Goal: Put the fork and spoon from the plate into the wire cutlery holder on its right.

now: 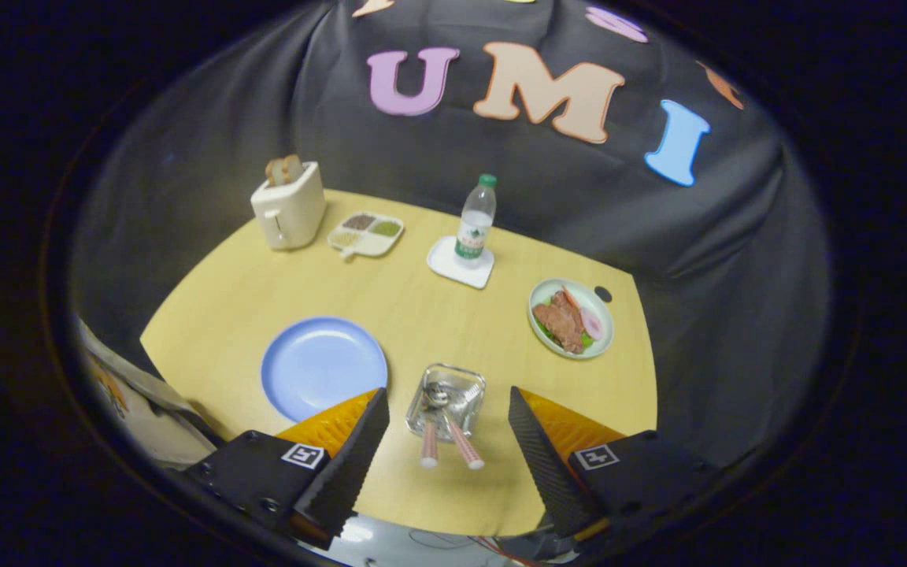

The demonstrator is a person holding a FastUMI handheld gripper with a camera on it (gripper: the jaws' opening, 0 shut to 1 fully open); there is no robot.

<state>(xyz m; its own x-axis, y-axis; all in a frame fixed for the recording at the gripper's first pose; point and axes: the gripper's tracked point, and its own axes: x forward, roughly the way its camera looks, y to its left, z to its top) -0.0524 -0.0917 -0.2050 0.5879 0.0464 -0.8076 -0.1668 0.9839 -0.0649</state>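
Note:
The wire cutlery holder point(447, 398) stands on the yellow table between my two fingers, a little ahead of the tips. Two pieces of cutlery stick out of it, their pink handles leaning toward me: one point(429, 450) on the left, one point(465, 449) on the right; which is the fork and which the spoon I cannot tell. The blue plate point(323, 366) lies bare to the left of the holder, partly behind my left finger point(353, 465). My gripper point(449, 421) hangs open above the table's near edge, holding nothing.
Farther back stand a white toaster point(290, 206) with bread, a divided dish of grains point(365, 234), and a water bottle point(475, 221) on a white coaster. A plate of food point(571, 319) sits at the right, near a hole in the tabletop.

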